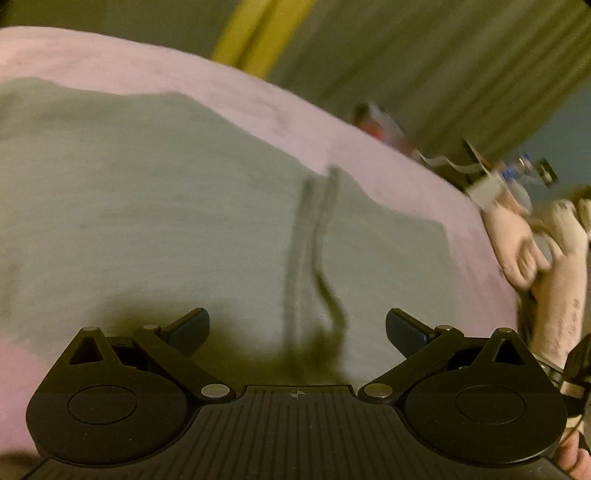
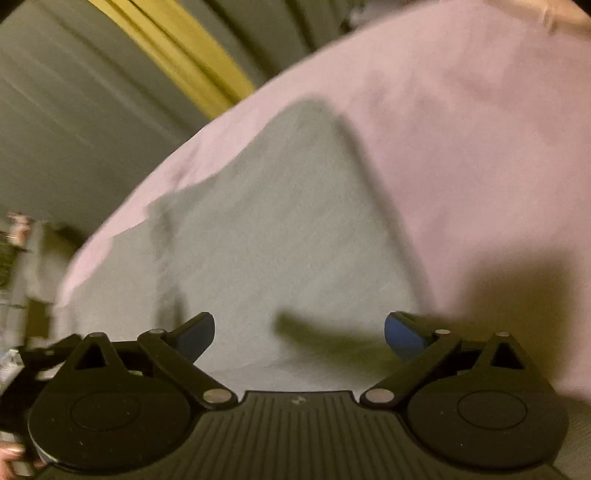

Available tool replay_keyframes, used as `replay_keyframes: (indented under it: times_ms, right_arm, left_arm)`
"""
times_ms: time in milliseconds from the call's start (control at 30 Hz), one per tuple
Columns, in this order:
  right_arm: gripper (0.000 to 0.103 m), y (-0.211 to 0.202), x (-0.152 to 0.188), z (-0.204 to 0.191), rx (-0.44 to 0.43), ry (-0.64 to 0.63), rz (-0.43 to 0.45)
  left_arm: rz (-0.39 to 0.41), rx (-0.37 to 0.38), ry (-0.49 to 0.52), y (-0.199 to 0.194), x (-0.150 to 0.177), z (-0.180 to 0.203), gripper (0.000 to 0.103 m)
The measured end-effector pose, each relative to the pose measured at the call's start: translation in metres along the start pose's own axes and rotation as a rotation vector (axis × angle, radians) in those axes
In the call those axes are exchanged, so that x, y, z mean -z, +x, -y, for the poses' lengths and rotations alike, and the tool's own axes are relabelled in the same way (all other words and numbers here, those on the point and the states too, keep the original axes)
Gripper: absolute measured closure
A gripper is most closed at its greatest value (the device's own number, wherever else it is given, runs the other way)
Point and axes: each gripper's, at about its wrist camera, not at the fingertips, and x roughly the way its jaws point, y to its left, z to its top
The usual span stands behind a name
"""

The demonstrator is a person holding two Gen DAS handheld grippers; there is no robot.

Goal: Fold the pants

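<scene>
Grey pants (image 1: 166,206) lie flat on a pink bed cover (image 1: 110,62); a dark drawstring (image 1: 314,229) runs down their middle. My left gripper (image 1: 297,328) is open and empty, just above the pants. In the right wrist view the same grey pants (image 2: 266,236) spread over the pink cover (image 2: 480,129). My right gripper (image 2: 299,332) is open and empty above the pants' near edge. The other hand and gripper (image 1: 532,236) show at the right edge of the left view. Both views are motion-blurred.
Grey-green curtains (image 1: 443,66) and a yellow strip (image 1: 251,33) stand behind the bed. Small cluttered items (image 1: 380,122) sit past the bed's far right edge. A dark shadow (image 2: 517,295) falls on the cover at right.
</scene>
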Motion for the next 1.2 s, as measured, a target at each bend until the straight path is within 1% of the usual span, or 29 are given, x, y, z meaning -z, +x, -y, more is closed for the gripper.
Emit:
replay_keyframes:
  times_ms: [67, 133, 167, 200, 233, 267, 333, 367, 400, 433, 467, 500, 533, 567, 600, 667, 733, 800, 867, 900, 933, 967, 1033, 1067, 1100, 1167, 1200]
  right_arm:
    - [0.004, -0.008, -0.003, 0.007, 0.101, -0.065, 0.064]
    - [0.004, -0.008, 0.002, 0.013, 0.206, -0.146, 0.121]
    - [0.004, -0.003, 0.004, 0.02, 0.248, -0.13, 0.109]
    - [0.004, 0.0, 0.004, 0.032, 0.202, -0.052, 0.064]
    - [0.004, 0.007, 0.001, 0.043, 0.121, 0.03, 0.039]
    - [0.004, 0.009, 0.001, 0.053, 0.064, 0.094, 0.038]
    - [0.004, 0.009, 0.0, 0.064, 0.033, 0.158, 0.045]
    - [0.004, 0.009, 0.0, 0.067, 0.019, 0.178, 0.047]
    - [0.004, 0.012, -0.001, 0.068, 0.011, 0.192, 0.048]
    - [0.004, 0.012, -0.001, 0.069, 0.007, 0.195, 0.047]
    - [0.004, 0.014, -0.001, 0.067, 0.008, 0.192, 0.045]
    - [0.004, 0.016, -0.002, 0.065, 0.013, 0.186, 0.043]
    - [0.004, 0.018, -0.003, 0.062, 0.021, 0.174, 0.04]
    - [0.004, 0.019, -0.003, 0.06, 0.025, 0.163, 0.038]
    - [0.004, 0.02, -0.003, 0.057, 0.029, 0.157, 0.038]
    - [0.004, 0.016, 0.0, 0.062, 0.029, 0.155, 0.038]
    - [0.004, 0.019, -0.001, 0.064, 0.02, 0.172, 0.043]
    - [0.004, 0.021, -0.001, 0.067, 0.013, 0.188, 0.049]
    - [0.004, 0.02, 0.0, 0.067, 0.011, 0.193, 0.05]
    - [0.004, 0.021, 0.0, 0.066, 0.014, 0.191, 0.05]
    - [0.004, 0.022, 0.0, 0.065, 0.016, 0.185, 0.049]
    - [0.004, 0.023, 0.0, 0.066, 0.018, 0.182, 0.048]
    - [0.004, 0.023, 0.0, 0.064, 0.028, 0.172, 0.044]
    - [0.004, 0.024, 0.0, 0.064, 0.031, 0.167, 0.042]
    - [0.004, 0.024, 0.0, 0.063, 0.034, 0.165, 0.042]
    - [0.004, 0.023, 0.001, 0.064, 0.032, 0.167, 0.043]
    - [0.004, 0.022, 0.001, 0.065, 0.03, 0.17, 0.044]
  left_arm:
    - [-0.025, 0.032, -0.014, 0.017, -0.009, 0.006, 0.0]
    - [-0.046, 0.059, -0.04, 0.033, -0.017, 0.005, 0.0]
    - [-0.065, 0.072, -0.044, 0.042, -0.023, 0.005, 0.0]
    - [-0.093, 0.079, -0.047, 0.051, -0.027, 0.003, 0.0]
    - [-0.124, 0.075, -0.057, 0.061, -0.03, 0.001, 0.0]
    - [-0.138, 0.077, -0.066, 0.067, -0.031, -0.002, 0.0]
    - [-0.162, 0.102, -0.088, 0.08, -0.034, -0.006, 0.0]
    - [-0.172, 0.117, -0.097, 0.082, -0.035, -0.007, 0.006]
    - [-0.188, 0.13, -0.108, 0.087, -0.036, -0.008, 0.026]
    - [-0.21, 0.132, -0.117, 0.093, -0.036, -0.01, 0.036]
    - [-0.228, 0.104, -0.121, 0.099, -0.037, -0.012, 0.042]
    - [-0.236, 0.103, -0.118, 0.103, -0.039, -0.013, 0.043]
    - [-0.243, 0.118, -0.113, 0.107, -0.039, -0.014, 0.043]
    - [-0.243, 0.132, -0.115, 0.108, -0.04, -0.016, 0.047]
    - [-0.239, 0.151, -0.118, 0.107, -0.042, -0.016, 0.06]
    - [-0.24, 0.203, -0.114, 0.105, -0.043, -0.018, 0.083]
    - [-0.22, 0.234, -0.087, 0.101, -0.04, -0.017, 0.083]
    - [-0.201, 0.241, -0.028, 0.097, -0.038, -0.015, 0.083]
    - [-0.187, 0.251, -0.013, 0.095, -0.037, -0.013, 0.082]
    - [-0.182, 0.226, -0.012, 0.097, -0.038, -0.013, 0.078]
    - [-0.18, 0.175, -0.002, 0.101, -0.038, -0.009, 0.075]
    - [-0.182, 0.141, 0.009, 0.106, -0.037, -0.005, 0.072]
    - [-0.177, 0.129, 0.003, 0.111, -0.037, 0.0, 0.07]
    - [-0.172, 0.126, -0.008, 0.111, -0.039, 0.003, 0.073]
    - [-0.168, 0.127, -0.027, 0.111, -0.04, 0.004, 0.084]
    - [-0.168, 0.132, -0.056, 0.107, -0.043, 0.006, 0.085]
    - [-0.168, 0.124, -0.045, 0.104, -0.045, 0.007, 0.085]
